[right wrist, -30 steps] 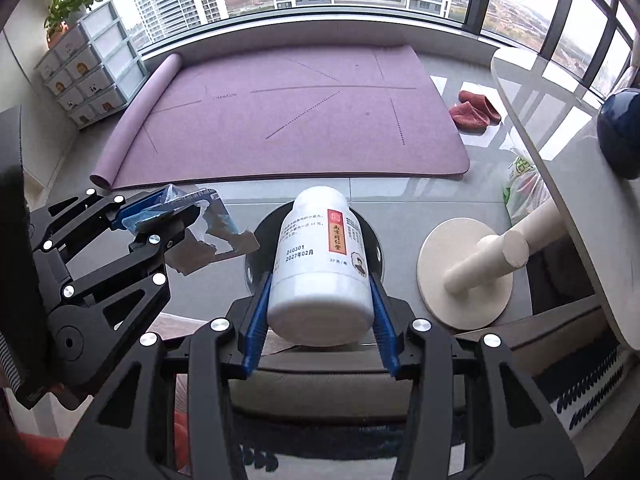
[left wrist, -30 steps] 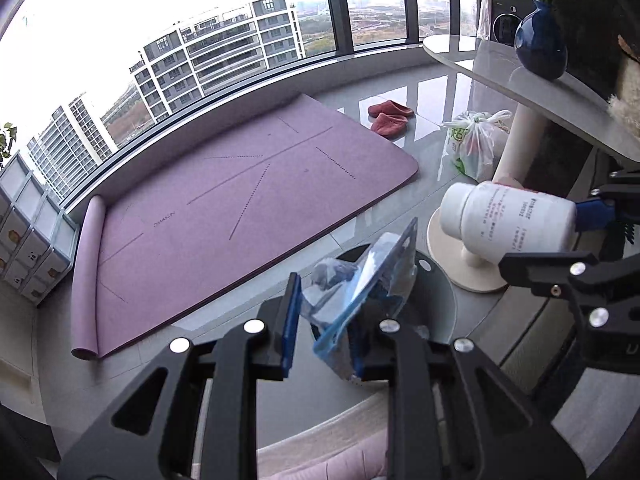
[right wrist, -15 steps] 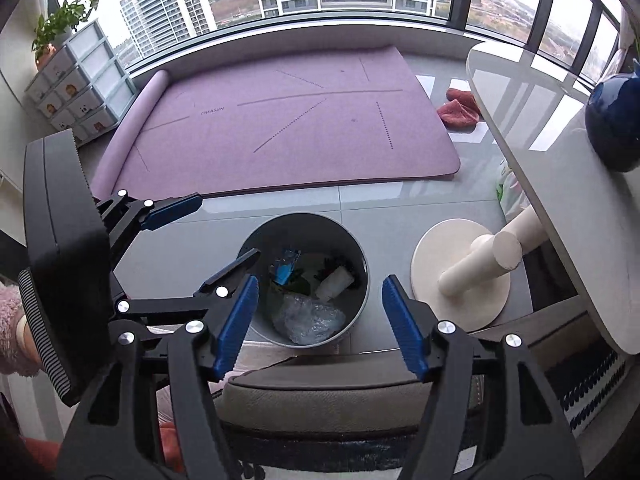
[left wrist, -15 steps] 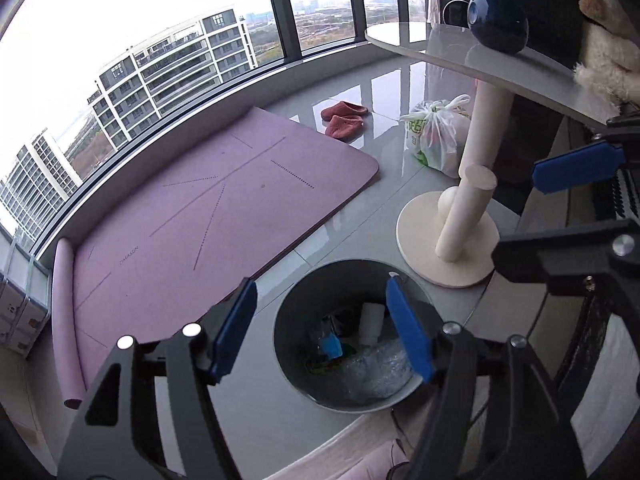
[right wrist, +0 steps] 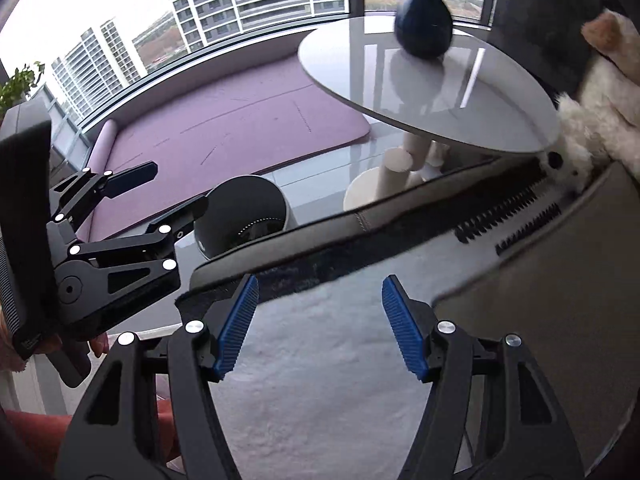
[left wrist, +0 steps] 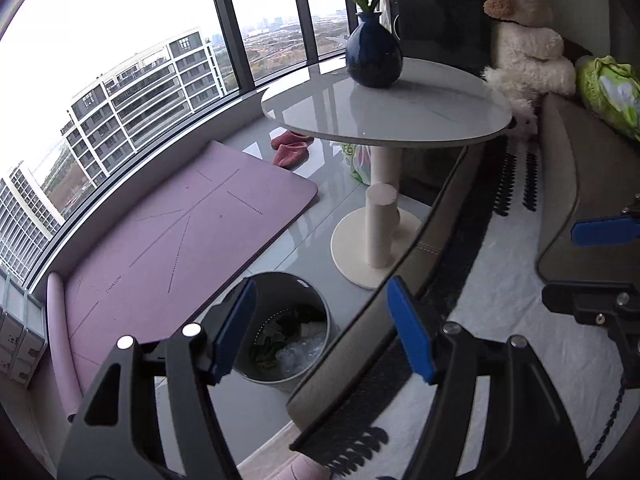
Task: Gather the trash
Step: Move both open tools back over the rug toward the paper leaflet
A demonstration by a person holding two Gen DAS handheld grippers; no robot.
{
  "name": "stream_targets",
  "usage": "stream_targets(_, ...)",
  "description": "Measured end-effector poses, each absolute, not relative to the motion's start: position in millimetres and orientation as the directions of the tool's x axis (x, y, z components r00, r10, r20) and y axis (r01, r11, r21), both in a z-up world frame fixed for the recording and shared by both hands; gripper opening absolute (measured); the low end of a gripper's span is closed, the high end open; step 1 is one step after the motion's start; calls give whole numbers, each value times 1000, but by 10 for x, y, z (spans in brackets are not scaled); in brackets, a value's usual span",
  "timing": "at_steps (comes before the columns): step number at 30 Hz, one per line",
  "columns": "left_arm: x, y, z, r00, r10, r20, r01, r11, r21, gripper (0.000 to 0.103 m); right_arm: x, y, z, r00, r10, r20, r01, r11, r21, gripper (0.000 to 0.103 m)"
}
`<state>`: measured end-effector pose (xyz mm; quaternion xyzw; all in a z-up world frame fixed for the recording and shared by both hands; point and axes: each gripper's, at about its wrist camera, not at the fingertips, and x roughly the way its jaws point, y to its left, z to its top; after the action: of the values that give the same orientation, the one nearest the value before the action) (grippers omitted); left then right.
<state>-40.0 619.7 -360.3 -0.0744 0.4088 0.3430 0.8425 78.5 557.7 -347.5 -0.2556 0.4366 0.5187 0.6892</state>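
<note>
Down on the grey tiled floor, just off the sofa's edge, stands the round grey trash bin [left wrist: 280,332] — inside it lie a crumpled clear plastic wrapper and some dark and green scraps, too jumbled to name further. Over it hangs the left gripper [left wrist: 320,330], its blue pads [left wrist: 410,330] set wide apart with nothing between them. The right gripper [right wrist: 318,324] is held over the white blanket [right wrist: 320,380] on the sofa, jaws likewise spread and empty; from its own camera the left gripper shows off to the side, fingers open, near the bin's rim.

Beside the bin rises the cream pedestal base [left wrist: 376,248] of a rounded grey table [left wrist: 384,108], and on the tabletop sits a dark blue vase [left wrist: 374,56] holding green stems. A white plush toy [left wrist: 528,52] leans at the table's far edge, on the sofa. Under the table rests a tied plastic bag [left wrist: 358,160], and just beyond it a pair of red slippers [left wrist: 290,150]. A purple yoga mat [left wrist: 180,240] stretches along the curved window — one end rolled up.
</note>
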Motion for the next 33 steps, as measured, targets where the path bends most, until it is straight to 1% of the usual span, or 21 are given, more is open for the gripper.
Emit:
stream_targets(2,-248,5836,-3501,449,496,-743,-604,781,158,70,937,5185,-3386,122,483,-867,-914,395,92,64)
stream_targets(3,-180,5684,-3481,460,483,-745,-586,795,154,70,1002,4987,-3341,147,479,-865,-900,427,84,66)
stream_targets(9,264,4540,-3228,555,378,-741,-448,886,117,70,1397,3693,-3097,284,424,-860,-798,602,33,71)
stream_targets(17,840,3172,-3134,631,214,-745,-259,964,58,70,1882,2058,-2986,410,291,-864,-631,775,-38,71)
stream_targets(22,1255,2445,-3267,635,114,-764,-182,983,-6,70,2283,1233,-3062,452,239,-859,-542,839,-51,71)
stream_targets(25,1475,2068,-3374,634,81,-769,-149,989,-18,70,2493,924,-3150,466,224,-856,-519,852,-60,71)
stream_targets(33,1984,1421,-3763,643,88,-761,-100,995,31,70,2946,347,-3463,463,232,-855,-521,852,-52,71)
